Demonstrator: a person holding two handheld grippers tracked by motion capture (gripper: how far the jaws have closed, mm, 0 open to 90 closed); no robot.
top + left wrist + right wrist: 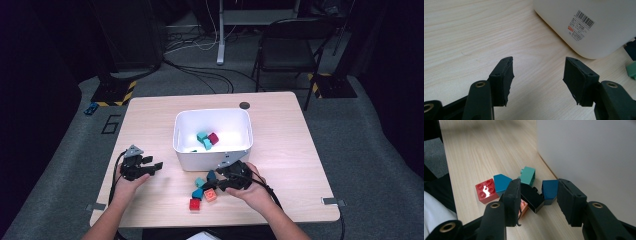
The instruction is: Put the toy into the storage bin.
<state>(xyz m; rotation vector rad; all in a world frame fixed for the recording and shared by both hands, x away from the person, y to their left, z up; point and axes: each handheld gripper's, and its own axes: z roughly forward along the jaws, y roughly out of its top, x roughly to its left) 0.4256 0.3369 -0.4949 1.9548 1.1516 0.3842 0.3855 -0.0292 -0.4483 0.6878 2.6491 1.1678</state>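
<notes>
1. Right gripper view: right gripper (537, 195) fingers straddle a dark navy plastic brick (532, 197) in the brick cluster on the wooden worktop (479, 157), beside the white plastic bin (594, 157); not yet pinching.
2. Left gripper (537, 75) fingers spread, nothing between, over bare worktop.

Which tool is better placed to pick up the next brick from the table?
The right tool: its jaws straddle the dark brick in the pile. The left tool hangs over bare table.
</notes>
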